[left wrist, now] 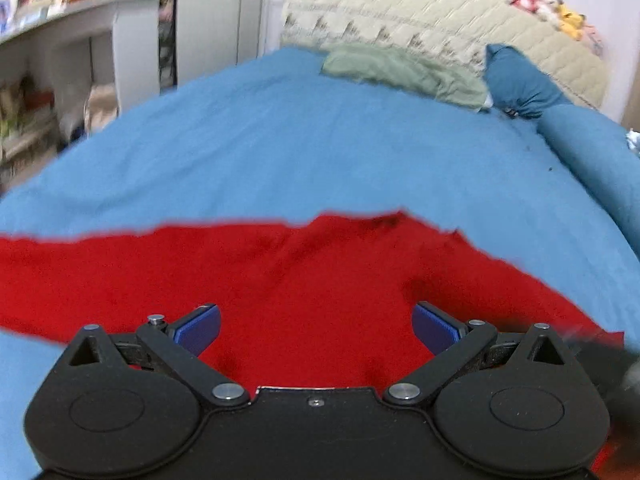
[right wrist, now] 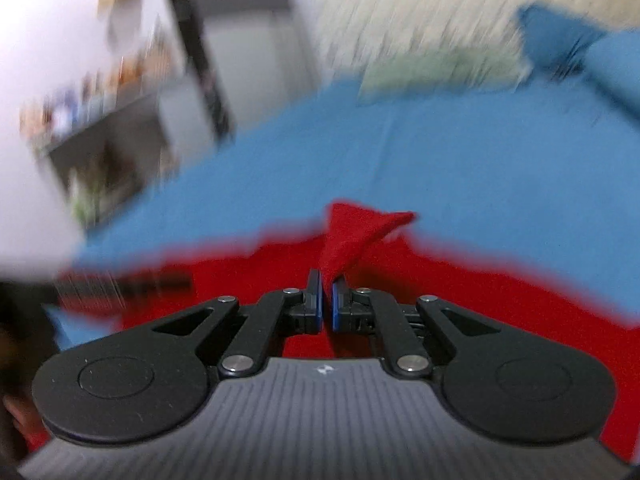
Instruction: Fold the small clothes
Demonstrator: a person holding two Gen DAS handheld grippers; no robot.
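Observation:
A red garment lies spread on the blue bed sheet, wrinkled in the middle. My left gripper is open just above the garment, with its blue pads wide apart and nothing between them. In the right wrist view my right gripper is shut on a corner of the red garment, which sticks up as a pinched triangle above the pads. That view is heavily motion-blurred.
A folded green cloth and a dark blue pillow lie at the far end of the bed by a quilted beige headboard with stuffed toys on top. Shelves stand to the left.

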